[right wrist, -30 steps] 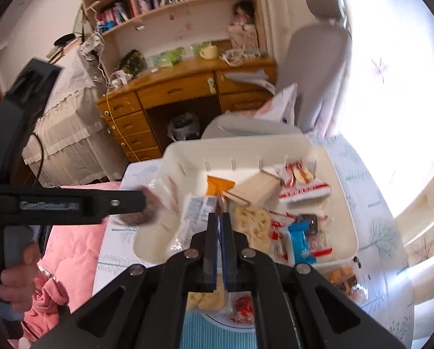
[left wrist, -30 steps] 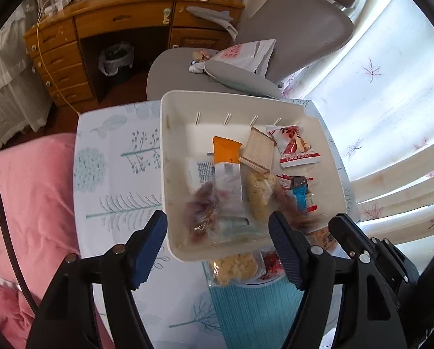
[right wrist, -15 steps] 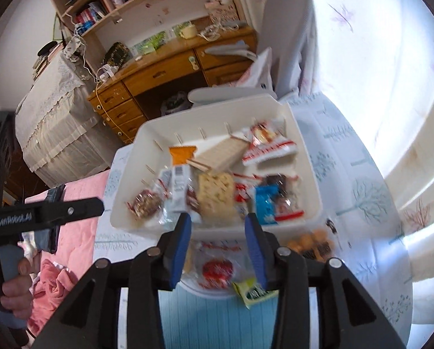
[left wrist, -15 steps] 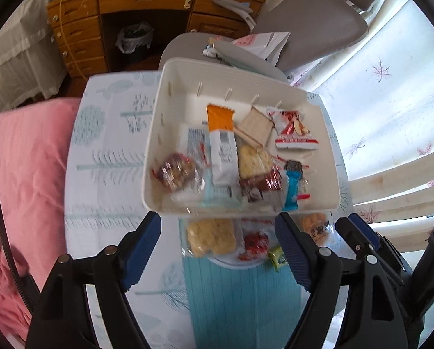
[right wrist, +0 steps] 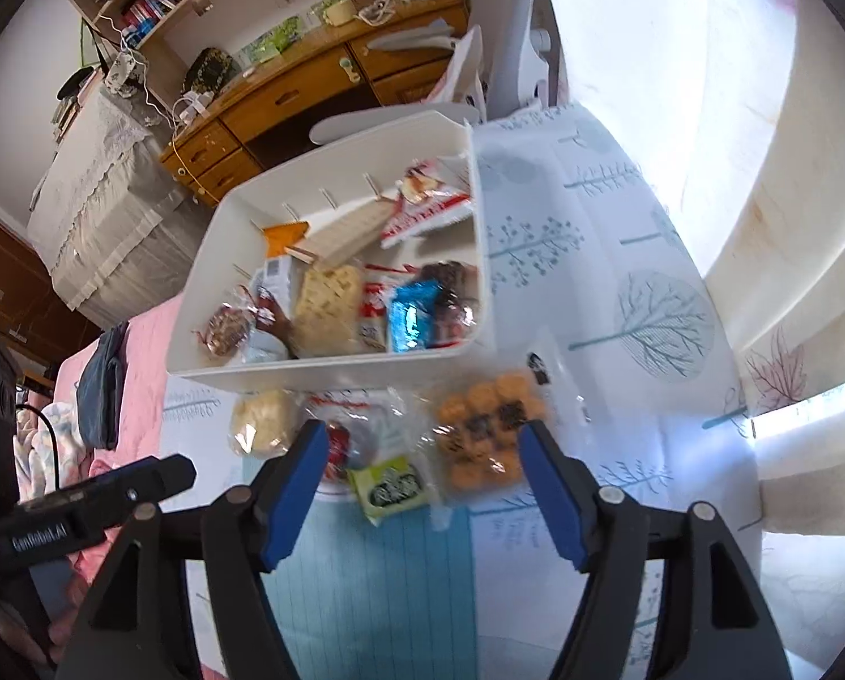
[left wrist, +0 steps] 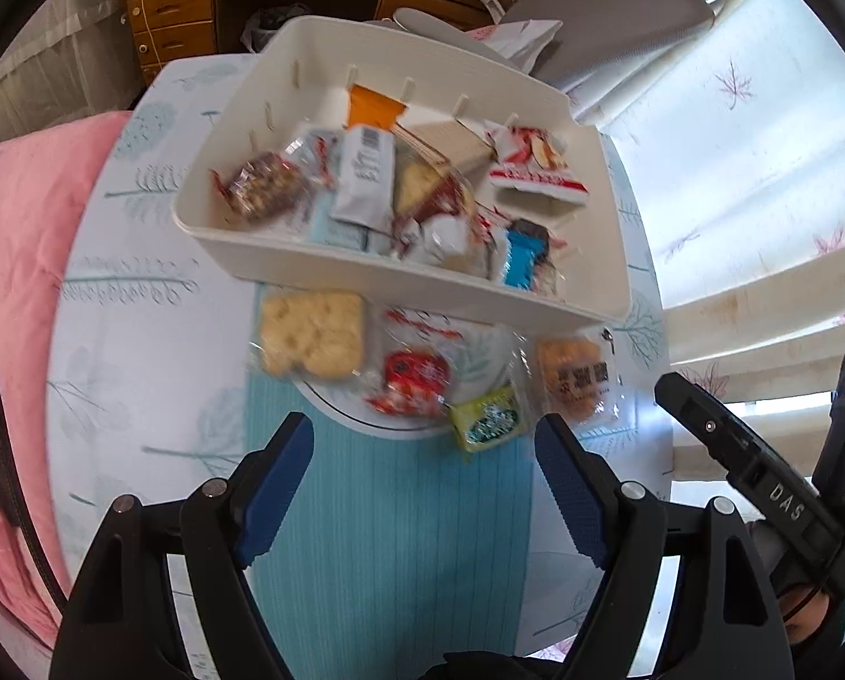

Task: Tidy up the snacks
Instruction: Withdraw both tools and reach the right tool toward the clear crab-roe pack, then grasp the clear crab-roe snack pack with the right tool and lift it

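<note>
A white bin [left wrist: 366, 275] [right wrist: 332, 365] on the table holds several wrapped snacks. In front of it, on and around a white plate [left wrist: 400, 430], lie a pale cracker pack [left wrist: 312, 334] [right wrist: 261, 419], a red packet [left wrist: 417, 379] [right wrist: 337, 445], a green packet [left wrist: 487, 419] [right wrist: 391, 487] and an orange cracker pack [left wrist: 575, 377] [right wrist: 487, 436]. My left gripper [left wrist: 422, 476] is open and empty, hovering before the plate. My right gripper [right wrist: 422, 481] is open and empty, above the green packet and the orange pack.
A blue striped mat [left wrist: 388, 538] lies under the plate on a tree-print tablecloth [left wrist: 133, 340]. A pink bed [left wrist: 9, 260] is at the left, a grey chair [left wrist: 604, 22] and wooden desk [right wrist: 286, 96] are behind the bin, and curtains [right wrist: 762, 113] are at the right.
Both grippers pulled back from the bin toward the plate. The right gripper went from shut to wide open. The nut snack pack now lies in the bin's left end.
</note>
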A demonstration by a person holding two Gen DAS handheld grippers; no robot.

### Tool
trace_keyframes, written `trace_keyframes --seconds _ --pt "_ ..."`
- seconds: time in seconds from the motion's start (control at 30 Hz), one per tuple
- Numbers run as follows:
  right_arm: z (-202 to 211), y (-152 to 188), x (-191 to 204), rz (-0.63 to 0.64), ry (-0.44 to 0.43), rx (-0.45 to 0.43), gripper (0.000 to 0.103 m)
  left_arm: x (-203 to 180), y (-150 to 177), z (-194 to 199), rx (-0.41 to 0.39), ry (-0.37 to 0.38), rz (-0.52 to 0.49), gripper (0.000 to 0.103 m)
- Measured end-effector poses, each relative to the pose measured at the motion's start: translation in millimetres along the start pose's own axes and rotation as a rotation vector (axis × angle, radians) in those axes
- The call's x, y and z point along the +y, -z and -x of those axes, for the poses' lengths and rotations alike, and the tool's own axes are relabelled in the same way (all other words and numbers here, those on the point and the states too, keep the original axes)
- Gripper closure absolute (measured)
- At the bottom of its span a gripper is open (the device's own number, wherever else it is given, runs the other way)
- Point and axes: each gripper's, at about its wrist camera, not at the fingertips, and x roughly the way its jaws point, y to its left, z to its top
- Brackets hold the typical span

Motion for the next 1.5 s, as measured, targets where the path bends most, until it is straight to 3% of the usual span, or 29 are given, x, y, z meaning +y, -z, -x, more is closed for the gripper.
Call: trace_keyframes --seconds 0.23,0.4,0.67,1.13,1.23,1.27,1.33,1.4,1.43,1.5 --pt "-18 2 -30 -0.04 -0.04 0.097 0.019 -20 17 -28 -0.012 -0.009 0.007 0.024" --pt "-40 7 -50 -0.103 -0.084 0.184 0.018 -21 22 -63 0.069 -0.01 0.069 0.023" --pt "-74 12 -67 -0.157 -0.113 0.266 0.018 -25 24 -98 0.115 -0.038 0.097 0.023" --pt "-97 -4 -72 -0.012 -0.081 0.232 0.019 -41 13 -134 0.143 -0.062 0.105 0.023" --pt "-97 -6 -68 0.051 -0.062 0.223 0.027 -44 11 -138 0.149 -0.08 0.103 0.023" --pt "-96 -8 -68 0.061 -0.058 0.22 0.037 -42 9 -139 0.151 -0.08 0.108 0.023" --pt "-92 -11 -71 0.062 -0.07 0.202 0.069 -41 9 -142 0.158 -0.091 0.117 0.024" --pt "-92 -16 -75 0.051 -0.091 0.193 0.08 -39 6 -143 0.164 -0.09 0.117 0.024" --pt "-92 -19 -75 0.06 -0.094 0.19 0.099 -40 5 -144 0.164 -0.095 0.115 0.024" --pt "-94 -23 -71 0.103 -0.049 0.186 0.102 -45 3 -144 0.159 -0.098 0.104 0.024"
